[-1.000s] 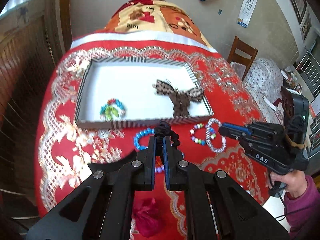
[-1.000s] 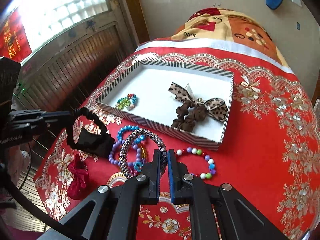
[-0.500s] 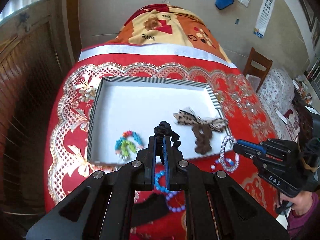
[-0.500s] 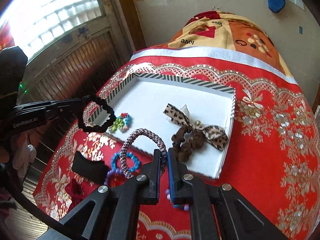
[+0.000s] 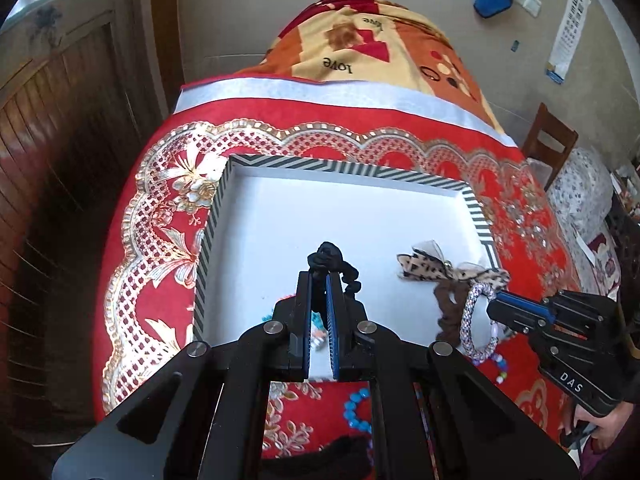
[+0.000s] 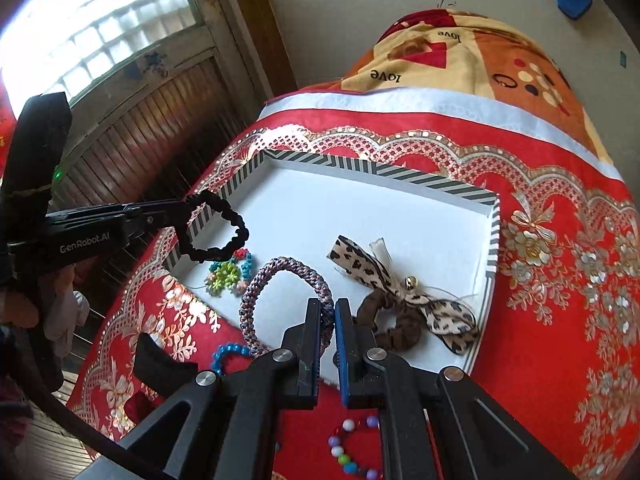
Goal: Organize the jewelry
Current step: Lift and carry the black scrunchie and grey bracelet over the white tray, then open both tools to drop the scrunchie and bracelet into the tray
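Above the white floor of the striped-rim tray (image 6: pixel 400 178), near its left edge, the left gripper (image 6: pixel 182 210) holds a black scrunchie (image 6: pixel 216 232) pinched at one end between nearly closed jaws, the loop hanging free in the air. From the left wrist view the same black scrunchie (image 5: pixel 332 266) bulges out past the fingertips of the left gripper (image 5: pixel 319 280), with the tray (image 5: pixel 344 166) spread out beyond it.

Over the tray's near edge, the right gripper (image 6: pixel 327 310) clamps a braided grey-purple bracelet (image 6: pixel 280 300) between narrow jaws, the ring standing up and leaning left. In the left wrist view the right gripper (image 5: pixel 494 306) shows at the tray's near right corner with the braided bracelet (image 5: pixel 472 320) dangling from its tip.

Inside the tray, a leopard-print bow on a brown scrunchie (image 6: pixel 404 304) lies toward the near right corner, and a small cluster of coloured bead charms (image 6: pixel 228 272) lies toward the near left corner.

Outside the tray, on the red embroidered tablecloth (image 6: pixel 560 280), a blue bead bracelet (image 6: pixel 226 354) lies just beside the near edge, a dark hair clip (image 6: pixel 160 364) lies left of it, and a multicoloured bead bracelet (image 6: pixel 352 448) shows partly behind the right gripper's body. A patterned blanket (image 6: pixel 460 52) covers the far end of the table.
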`<action>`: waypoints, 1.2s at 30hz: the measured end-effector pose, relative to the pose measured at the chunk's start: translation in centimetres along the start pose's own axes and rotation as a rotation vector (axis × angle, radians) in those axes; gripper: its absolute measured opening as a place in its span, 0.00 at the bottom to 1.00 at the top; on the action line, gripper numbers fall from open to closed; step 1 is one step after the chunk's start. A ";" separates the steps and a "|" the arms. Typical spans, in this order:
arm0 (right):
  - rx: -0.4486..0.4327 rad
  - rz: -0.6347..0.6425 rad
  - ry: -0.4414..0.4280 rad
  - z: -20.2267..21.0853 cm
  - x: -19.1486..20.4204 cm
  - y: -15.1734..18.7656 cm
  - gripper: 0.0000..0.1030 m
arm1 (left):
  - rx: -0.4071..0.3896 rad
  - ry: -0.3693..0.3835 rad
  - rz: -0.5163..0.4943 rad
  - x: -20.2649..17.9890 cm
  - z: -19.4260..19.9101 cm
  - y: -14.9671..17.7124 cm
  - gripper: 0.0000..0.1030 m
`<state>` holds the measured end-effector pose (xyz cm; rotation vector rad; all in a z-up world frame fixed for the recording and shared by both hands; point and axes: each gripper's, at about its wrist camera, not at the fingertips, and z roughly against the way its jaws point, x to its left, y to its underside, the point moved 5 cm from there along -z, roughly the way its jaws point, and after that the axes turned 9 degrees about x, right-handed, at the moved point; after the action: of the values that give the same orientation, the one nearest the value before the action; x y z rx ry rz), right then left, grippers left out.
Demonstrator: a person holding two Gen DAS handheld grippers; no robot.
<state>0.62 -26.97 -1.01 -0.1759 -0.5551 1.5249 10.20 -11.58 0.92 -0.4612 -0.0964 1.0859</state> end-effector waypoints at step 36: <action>0.150 -0.011 0.032 -9.9 -0.6 -1.7 0.07 | 0.120 -0.089 0.151 5.0 -8.1 -1.4 0.20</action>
<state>6.59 -25.38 -8.95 -0.0814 -0.4133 1.5439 16.15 -10.36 -6.51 -0.3162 -0.0752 1.2537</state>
